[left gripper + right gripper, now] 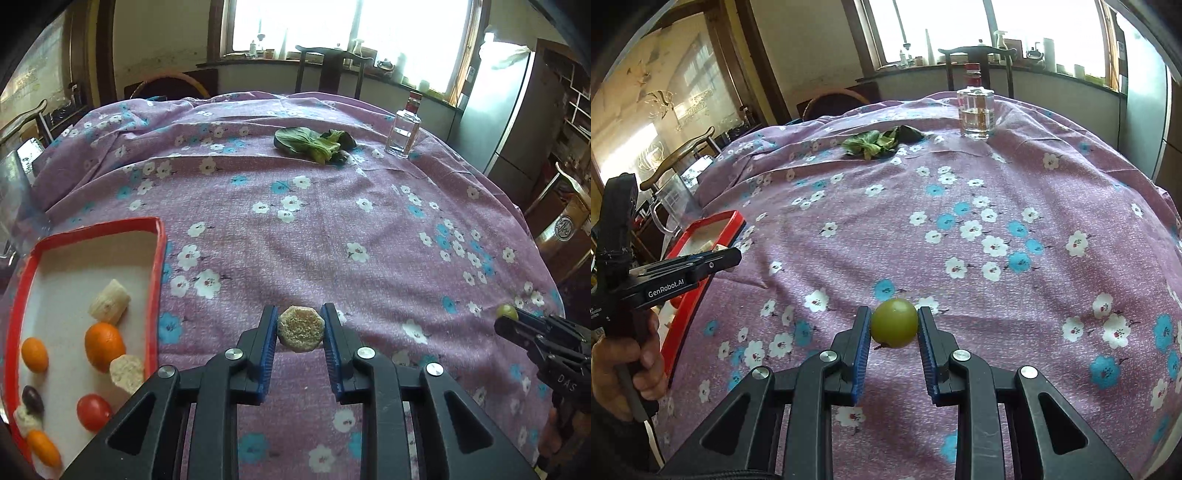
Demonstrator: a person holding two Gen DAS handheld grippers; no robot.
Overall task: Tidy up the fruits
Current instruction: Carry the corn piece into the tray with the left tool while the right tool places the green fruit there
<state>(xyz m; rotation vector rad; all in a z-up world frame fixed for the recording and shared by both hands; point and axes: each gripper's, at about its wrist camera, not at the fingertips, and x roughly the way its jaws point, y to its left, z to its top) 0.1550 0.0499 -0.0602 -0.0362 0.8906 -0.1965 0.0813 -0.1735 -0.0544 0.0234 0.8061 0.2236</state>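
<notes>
My left gripper (301,328) is shut on a pale, peeled round fruit chunk (301,329), held above the flowered cloth just right of the red-rimmed tray (157,266). Inside the tray lie an orange (104,346), a small orange fruit (34,354), a red tomato (93,411), a dark fruit (32,400) and pale chunks (109,302). My right gripper (894,326) is shut on a small green round fruit (894,328); in the left wrist view it shows at the right edge with the green fruit (506,311). The left gripper (713,260) appears at the far left of the right wrist view, over the tray (733,221).
A leafy green vegetable (314,142) and a clear glass bottle with a red cap (404,127) stand at the far side of the pink flowered tablecloth (332,229). A dark chair (328,70) stands behind the table; a person's hand (624,365) grips the left handle.
</notes>
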